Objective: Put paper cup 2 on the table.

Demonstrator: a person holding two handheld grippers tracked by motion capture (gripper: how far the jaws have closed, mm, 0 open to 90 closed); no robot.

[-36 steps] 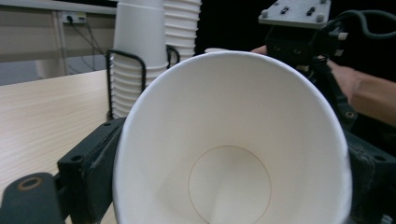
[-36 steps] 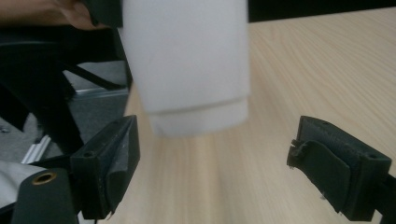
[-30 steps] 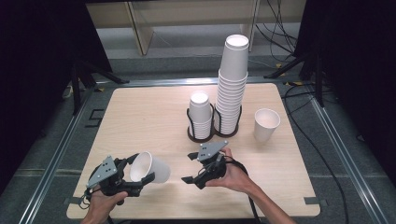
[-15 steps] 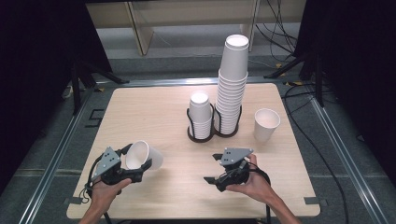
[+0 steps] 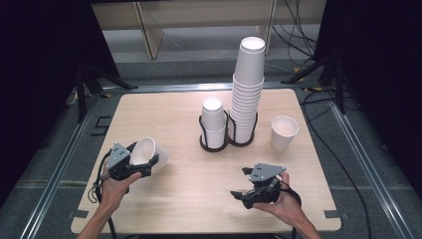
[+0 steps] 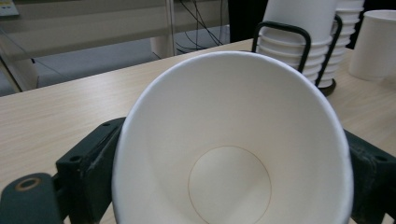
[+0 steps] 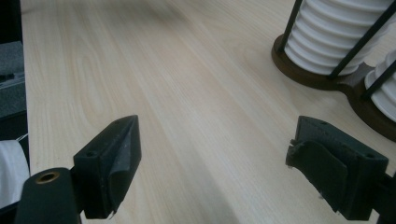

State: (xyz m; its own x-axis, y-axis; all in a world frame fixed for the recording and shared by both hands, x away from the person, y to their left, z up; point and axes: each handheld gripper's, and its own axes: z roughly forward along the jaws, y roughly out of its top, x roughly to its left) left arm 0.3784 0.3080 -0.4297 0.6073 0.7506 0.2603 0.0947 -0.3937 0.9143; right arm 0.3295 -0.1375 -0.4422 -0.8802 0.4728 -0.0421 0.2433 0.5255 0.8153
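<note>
The left gripper (image 5: 130, 166) is at the near left of the light wooden desk (image 5: 164, 114). Its jaws are clamped on a white paper cup (image 5: 147, 152), one jaw on each side of the cup wall. The cup is tipped over, w/ its open mouth facing back to the person, so in the left gripper view you look right down inside the cup (image 6: 233, 154) to its round bottom. The cup is up off the desk, held in the jaws.

The right gripper (image 5: 246, 185) is at the near right of the desk, in the person's right hand (image 5: 283, 199). Its jaws are wide apart w/ nothing between them, just bare desk (image 7: 154, 93) below.

In the middle of the desk, farther off, is a dark wire cup holder (image 5: 219, 142) w/ two spots. The left spot has a short stack of white paper cups (image 5: 214, 122). The right spot has a tall stack of white paper cups (image 5: 247, 89). Just right of the holder, a single white paper cup (image 5: 284, 132) stands upright on the desk, apart from the holder.
</note>
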